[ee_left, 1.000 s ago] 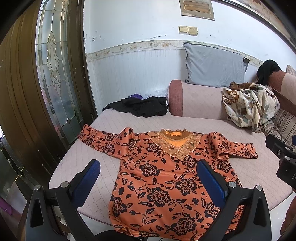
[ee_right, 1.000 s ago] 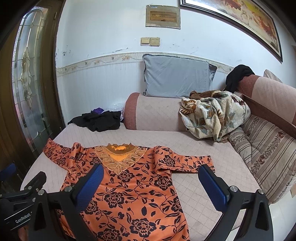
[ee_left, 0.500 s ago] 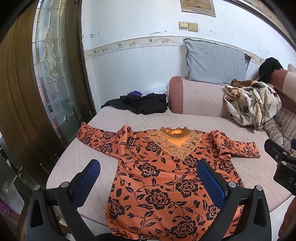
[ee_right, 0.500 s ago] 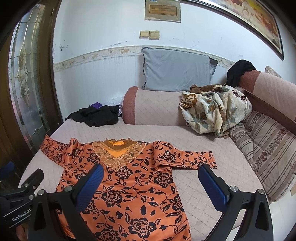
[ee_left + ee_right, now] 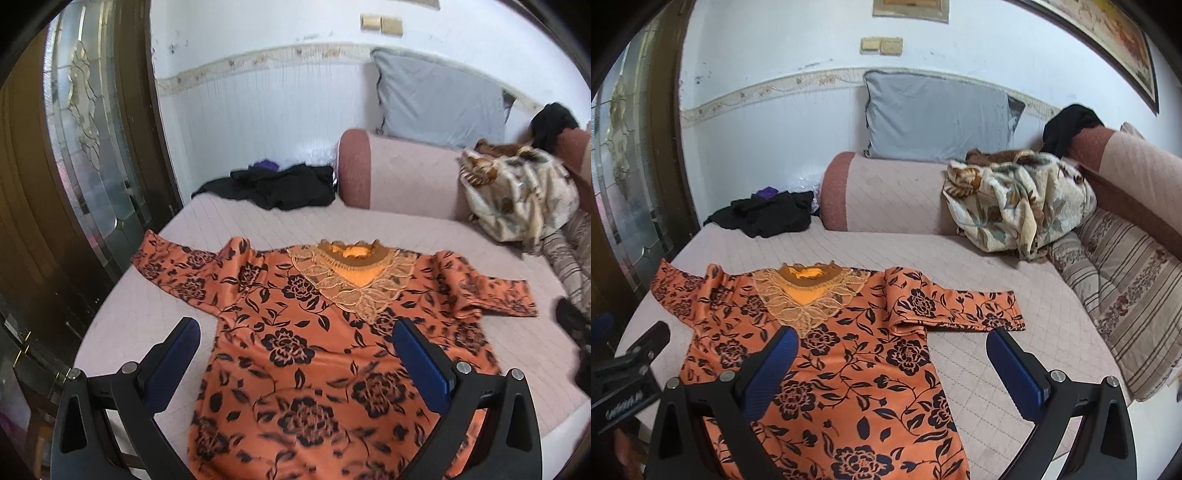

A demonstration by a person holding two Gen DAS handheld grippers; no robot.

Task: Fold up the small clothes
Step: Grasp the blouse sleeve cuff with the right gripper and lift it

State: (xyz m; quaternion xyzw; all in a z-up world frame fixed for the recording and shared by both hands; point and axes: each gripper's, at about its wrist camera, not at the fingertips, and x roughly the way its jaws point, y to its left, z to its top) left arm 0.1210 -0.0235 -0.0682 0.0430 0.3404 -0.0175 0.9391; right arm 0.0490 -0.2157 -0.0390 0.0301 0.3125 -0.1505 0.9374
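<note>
With the orange floral top (image 5: 306,332) spread flat on the bed (image 5: 1015,295), collar toward the bolster (image 5: 886,192), both my left tool (image 5: 295,365) and right tool (image 5: 892,365) hover spread apart and empty, so probably I start by grasping a sleeve.

Quilted pink bed (image 5: 1015,295) is carrying orange floral top (image 5: 857,354), lying flat w/ sleeves spread. Black clothes pile (image 5: 768,214) is sitting at far left corner; floral blanket (image 5: 1015,206) is bunching near bolster (image 5: 886,192).
</note>
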